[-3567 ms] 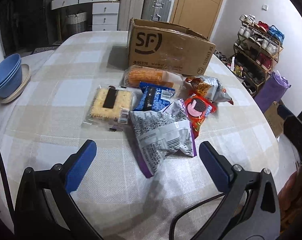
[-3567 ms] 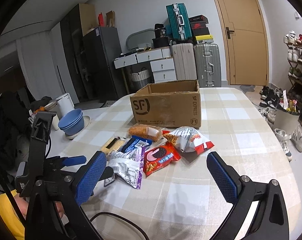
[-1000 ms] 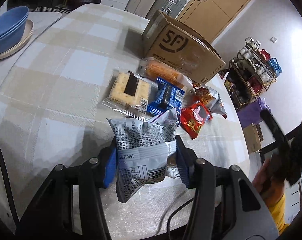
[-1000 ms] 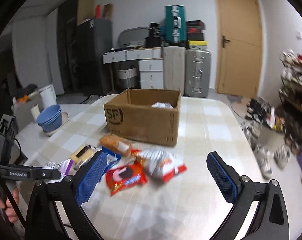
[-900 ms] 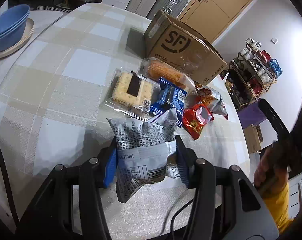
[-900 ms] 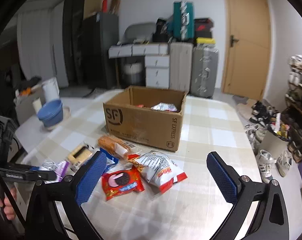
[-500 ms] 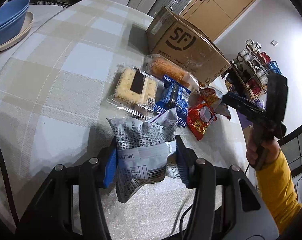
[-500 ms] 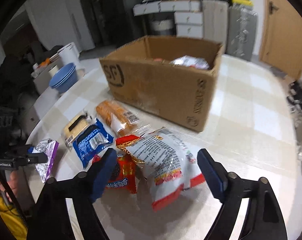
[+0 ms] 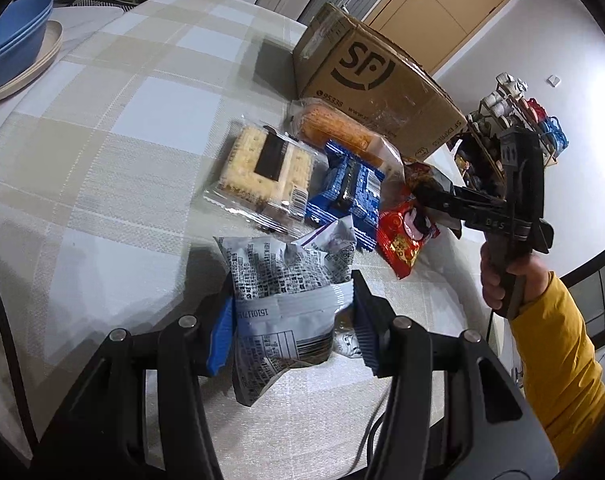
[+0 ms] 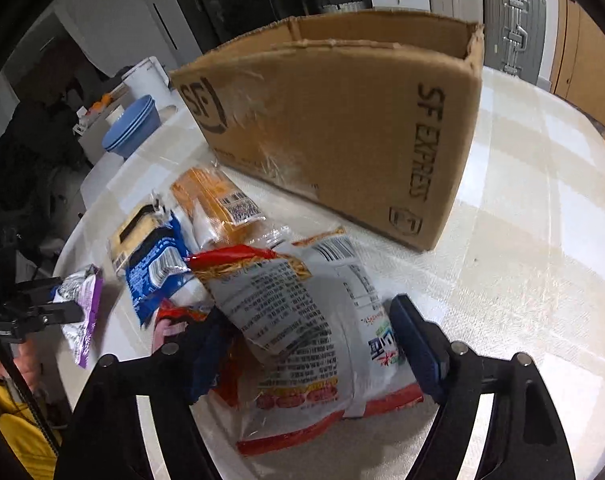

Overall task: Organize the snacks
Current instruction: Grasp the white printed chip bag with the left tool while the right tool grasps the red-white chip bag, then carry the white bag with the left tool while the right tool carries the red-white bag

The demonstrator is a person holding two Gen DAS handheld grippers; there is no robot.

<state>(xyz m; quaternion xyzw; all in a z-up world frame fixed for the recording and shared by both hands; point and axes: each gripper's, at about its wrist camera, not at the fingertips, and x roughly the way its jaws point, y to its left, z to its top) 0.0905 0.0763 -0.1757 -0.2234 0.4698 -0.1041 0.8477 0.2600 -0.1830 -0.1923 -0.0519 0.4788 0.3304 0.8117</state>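
My left gripper (image 9: 288,322) is shut on a silver and purple snack bag (image 9: 286,300) and holds it just above the checked table (image 9: 102,160). It also shows in the right wrist view (image 10: 80,308). My right gripper (image 10: 310,344) straddles a white and red noodle packet (image 10: 310,328), its jaws partly closed and close to the packet's sides. The open SF cardboard box (image 10: 342,120) stands right behind it. A cracker pack (image 9: 262,164), a blue cookie pack (image 9: 346,192), an orange snack pack (image 9: 334,132) and a red cookie pack (image 9: 402,240) lie between.
Blue bowls on a plate (image 9: 10,60) sit at the table's far left. Suitcases (image 10: 510,28) and drawers stand behind the table. A shoe rack (image 9: 514,112) is at the right. The person's yellow sleeve (image 9: 554,360) reaches over the table's right edge.
My right gripper has dropped down and forward over the noodle packet and its jaws have narrowed around it. My left gripper still holds the silver bag, nearly still.
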